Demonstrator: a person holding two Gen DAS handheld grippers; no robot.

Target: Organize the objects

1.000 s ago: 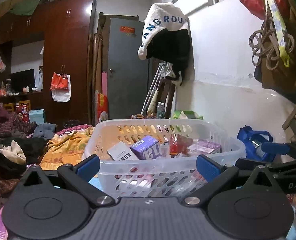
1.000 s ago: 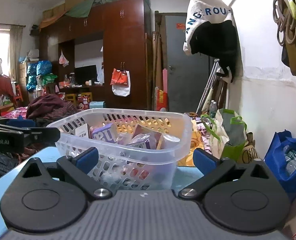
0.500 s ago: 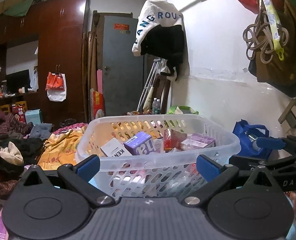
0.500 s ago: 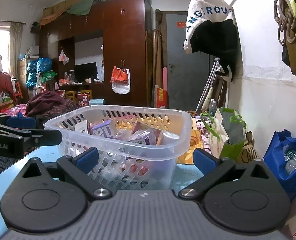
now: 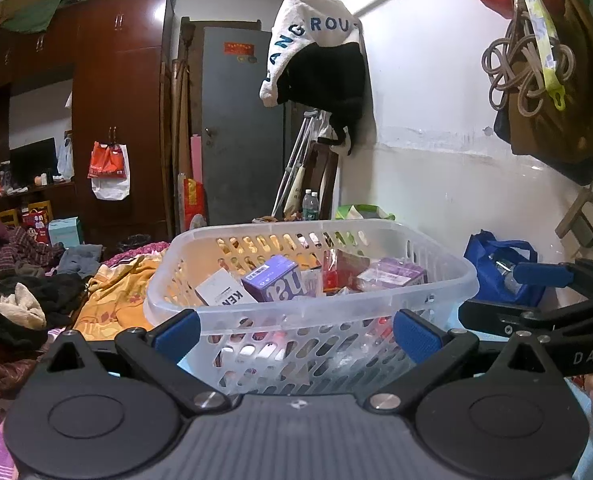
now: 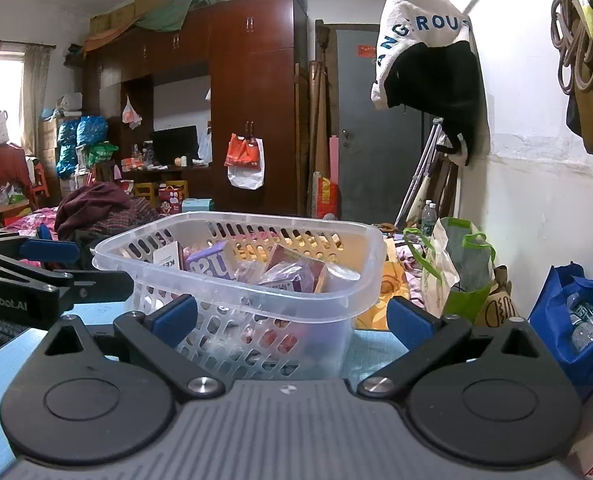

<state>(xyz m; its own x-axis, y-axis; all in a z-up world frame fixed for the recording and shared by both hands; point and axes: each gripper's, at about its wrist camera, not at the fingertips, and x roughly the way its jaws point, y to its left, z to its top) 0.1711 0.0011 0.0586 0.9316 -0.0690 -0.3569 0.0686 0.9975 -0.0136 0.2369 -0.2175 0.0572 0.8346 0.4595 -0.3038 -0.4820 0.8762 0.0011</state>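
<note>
A clear plastic basket (image 5: 256,320) stands on a light blue table, close in front of both grippers; it also shows in the right wrist view (image 6: 328,300). Inside lie a purple box (image 5: 274,284), a white box (image 5: 220,292), a red packet (image 5: 342,272) and a lilac pack (image 5: 392,274). My left gripper (image 5: 296,334) is open and empty, its blue fingertips either side of the basket's near wall. My right gripper (image 6: 290,316) is open and empty, just short of the basket. Each gripper shows at the edge of the other's view.
The blue table (image 6: 0,364) carries the basket. A white wall (image 5: 436,184) runs along the right, with hanging bags and rope. A blue bag (image 6: 572,316) and a green-handled bag (image 6: 460,276) stand beside the table. Clothes (image 5: 20,280) pile up at left.
Both views have shifted slightly; the basket sits a little lower and nearer in the frames. Both grippers stay open and empty. Nothing in the basket has moved.
</note>
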